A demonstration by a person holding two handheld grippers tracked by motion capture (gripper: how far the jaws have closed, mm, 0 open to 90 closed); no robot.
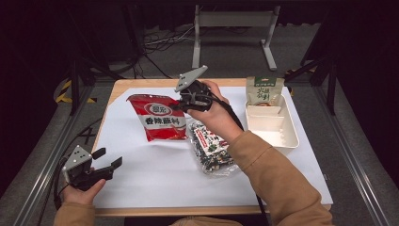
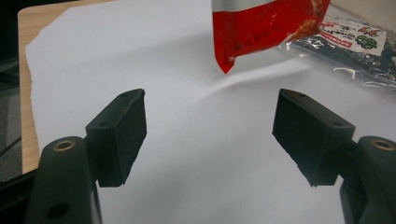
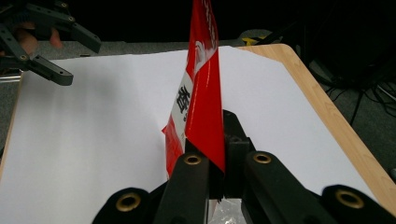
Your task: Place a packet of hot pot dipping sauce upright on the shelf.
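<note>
Red snack packet pinched at its edge by right gripper, lifted just left of the clear seaweed-snack bag — white divided tray further right. Left gripper spread wide, empty, well left of the bag.

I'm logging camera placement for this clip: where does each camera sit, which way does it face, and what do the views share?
High view: above the person's side, facing forward and down on the white-covered wooden table; both orange-sleeved forearms and hands show.
Left gripper view: rides the left gripper, facing across the sheet; its black jaws stand apart.
Right gripper view: rides the right gripper, jaws shut on the red printed snack bag, facing the left gripper.
Shared: all three show the red bag; high and left gripper views share the clear dark-filled packet.
</note>
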